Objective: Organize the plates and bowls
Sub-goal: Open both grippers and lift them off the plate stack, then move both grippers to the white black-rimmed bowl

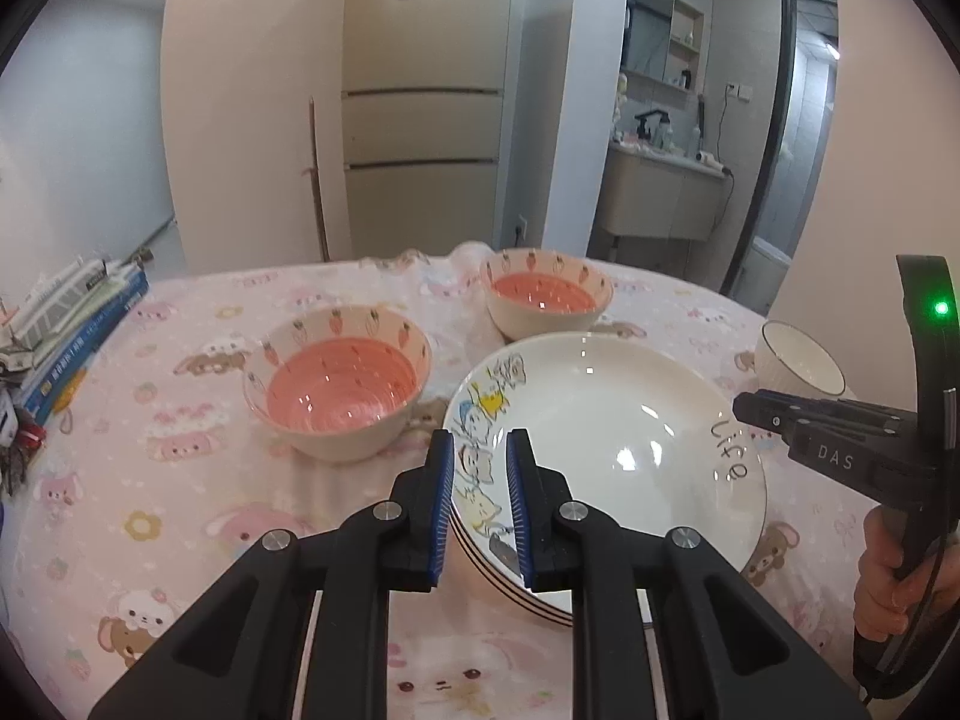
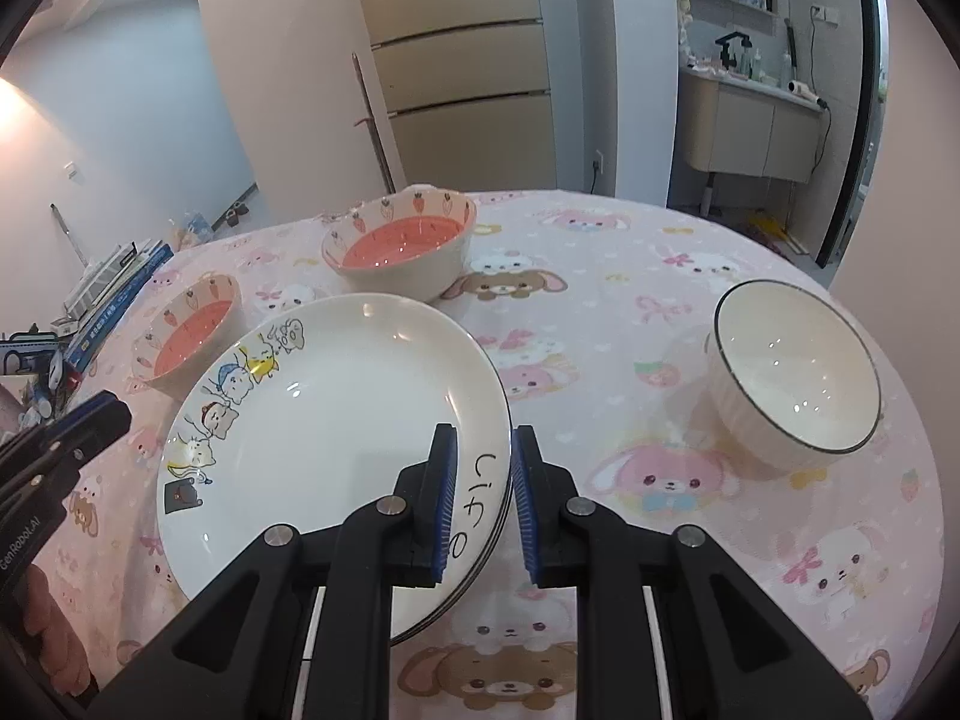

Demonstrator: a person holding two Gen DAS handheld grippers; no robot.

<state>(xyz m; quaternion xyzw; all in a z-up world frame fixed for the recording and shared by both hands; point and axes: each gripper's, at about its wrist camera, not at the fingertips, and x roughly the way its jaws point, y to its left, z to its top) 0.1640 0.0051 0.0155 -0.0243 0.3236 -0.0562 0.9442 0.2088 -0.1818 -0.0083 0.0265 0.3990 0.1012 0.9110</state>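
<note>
A stack of white plates, the top one with cartoon animals and the word "Life", lies on the pink tablecloth. My right gripper straddles its right rim beside "Life", pads closed on the edge; the left wrist view shows its tip at that rim. My left gripper is shut and holds nothing. It hovers just off the plates' left rim, its tip apart from them. Two pink carrot-pattern bowls stand behind the plates. A white bowl stands to the right.
Stacked books and small clutter lie at the table's left edge. A person's hand holds the right gripper's handle. The cartoon tablecloth covers the round table. A fridge and a washbasin stand beyond the far edge.
</note>
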